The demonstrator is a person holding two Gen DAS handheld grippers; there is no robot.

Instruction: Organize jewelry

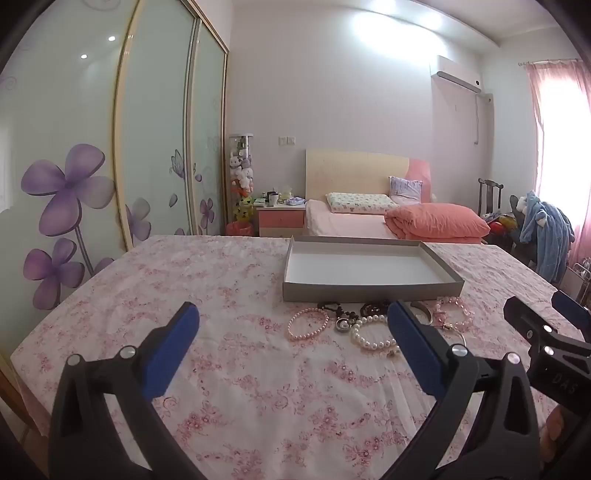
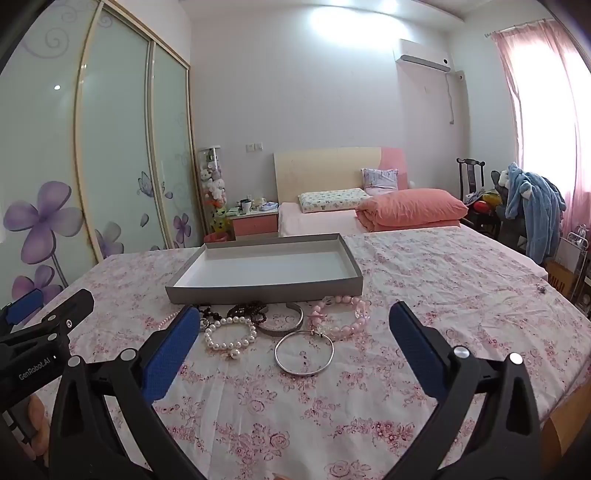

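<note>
— We're holding the left gripper (image 1: 291,321) and right gripper (image 2: 291,321) spread wide, gripping nothing. Only our right view is showing the thin silver bangle (image 2: 304,353) whole.

— The shallow grey cardboard tray (image 2: 266,290) is sitting bare; beaded bracelets, including the white pearl bracelet (image 2: 229,333), are lying just before it on the floral cloth (image 2: 295,413).

- We see a bright room in both views; daylight comes through the pink curtain (image 2: 535,122) and washes it out.
- Ceiling light makes a white glare on the wall (image 1: 391,33) and small reflections on the wardrobe doors (image 1: 155,122).
- Shadows are soft.
- Fisheye bends the edges; dark corners frame each view.
- Focus is fairly sharp, slightly soft far away.
</note>
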